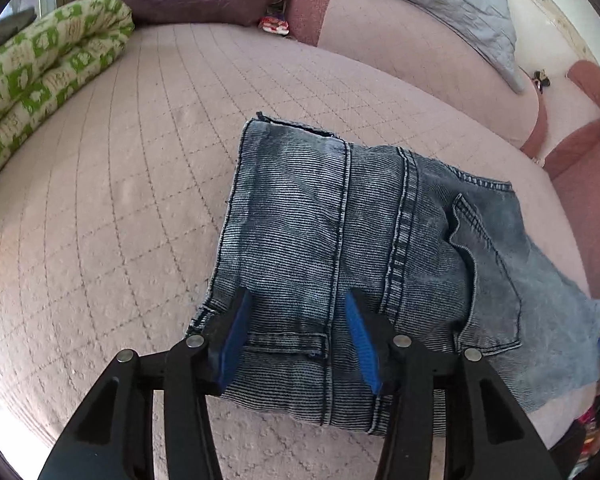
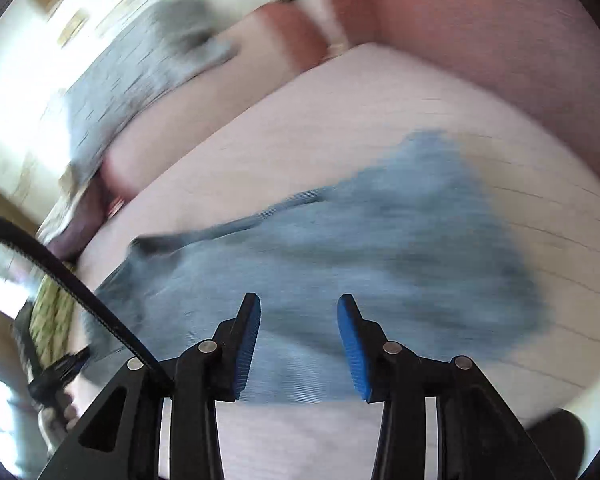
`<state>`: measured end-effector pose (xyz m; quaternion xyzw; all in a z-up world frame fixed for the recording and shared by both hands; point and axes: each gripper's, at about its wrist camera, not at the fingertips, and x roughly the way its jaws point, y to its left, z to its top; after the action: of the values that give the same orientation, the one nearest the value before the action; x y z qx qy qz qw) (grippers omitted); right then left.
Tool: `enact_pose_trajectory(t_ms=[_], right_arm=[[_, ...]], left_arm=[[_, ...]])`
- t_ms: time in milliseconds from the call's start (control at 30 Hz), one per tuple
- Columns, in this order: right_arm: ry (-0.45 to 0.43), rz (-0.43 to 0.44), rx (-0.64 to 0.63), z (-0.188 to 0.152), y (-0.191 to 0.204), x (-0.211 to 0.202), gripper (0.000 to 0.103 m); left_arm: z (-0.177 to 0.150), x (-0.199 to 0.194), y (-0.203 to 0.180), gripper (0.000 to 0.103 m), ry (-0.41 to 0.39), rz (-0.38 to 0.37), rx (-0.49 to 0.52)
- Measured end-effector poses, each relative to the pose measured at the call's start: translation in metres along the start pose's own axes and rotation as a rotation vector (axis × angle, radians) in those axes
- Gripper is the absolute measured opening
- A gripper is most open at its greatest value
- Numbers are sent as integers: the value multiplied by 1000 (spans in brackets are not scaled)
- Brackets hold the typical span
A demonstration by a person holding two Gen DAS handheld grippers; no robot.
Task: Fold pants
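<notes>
Directly ahead of our left gripper (image 1: 296,340) lie the pants (image 1: 380,248), grey-blue denim already folded into a compact, nearly square packet on the pink quilted bed cover (image 1: 120,200). We hold this gripper released: its two blue pads stand well apart, one on each side of a belt loop near the waistband, and no cloth is pinched between them. We cannot tell whether the pads touch the fabric or only hover just above it. We judge that we keep it low over the near edge so that the packet does not spring open.

Beyond the left gripper, on its far left, a rolled green-and-white blanket (image 1: 48,68) lies along the edge of the bed. A grey quilted cover (image 1: 440,4) lies far ahead and to the right.

Our right gripper (image 2: 298,344) is also released, its pads wide apart with nothing between them. Its view is strongly blurred, so we think this hand is in quick motion. Just ahead of it and below the pads the same pants (image 2: 360,248) appear as a smeared blue shape on the cover. A black cable (image 2: 72,276) crosses to its left.

We judge the folding is almost finished; perhaps only smoothing of the packet is left.
</notes>
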<state>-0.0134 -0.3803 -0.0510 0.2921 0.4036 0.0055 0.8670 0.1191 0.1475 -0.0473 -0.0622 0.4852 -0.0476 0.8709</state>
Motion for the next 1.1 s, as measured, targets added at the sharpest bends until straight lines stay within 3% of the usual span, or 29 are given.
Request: enact_pose_trajectory(t_ms=[100, 167, 200, 300, 400, 433, 467, 500, 700, 867, 933, 1000, 1100], right_arm=[[59, 88, -157, 5, 69, 42, 46], [88, 118, -254, 11, 110, 71, 56], [97, 113, -306, 16, 132, 87, 62], [108, 79, -409, 28, 182, 130, 66], [169, 58, -427, 44, 203, 173, 68], [207, 64, -417, 48, 205, 188, 68], [243, 65, -407, 52, 207, 201, 43], [285, 41, -419, 55, 211, 214, 3], [234, -162, -460, 85, 214, 254, 1], [217, -255, -422, 101, 208, 269, 1], [175, -227, -433, 104, 210, 252, 2], [140, -178, -442, 102, 218, 230, 9], [200, -20, -411, 90, 220, 210, 15]], left_arm=[[-8, -3, -2, 52, -51, -4, 9], [-14, -4, -2, 53, -88, -12, 15], [-15, -5, -3, 53, -100, -15, 19], [-16, -6, -5, 54, -116, -17, 33], [-13, -6, -6, 54, -120, -16, 34], [-12, -5, -6, 54, -121, -16, 33], [-11, -5, -5, 54, -121, -16, 32], [-11, -4, -6, 55, -121, -15, 34], [-7, 2, -10, 60, -119, 25, 59], [-8, -2, -7, 60, -120, 10, 54], [-7, -9, -2, 60, -136, -21, 28], [-7, -20, 2, 60, -173, -59, 3], [-7, -30, 1, 60, -211, -103, -6]])
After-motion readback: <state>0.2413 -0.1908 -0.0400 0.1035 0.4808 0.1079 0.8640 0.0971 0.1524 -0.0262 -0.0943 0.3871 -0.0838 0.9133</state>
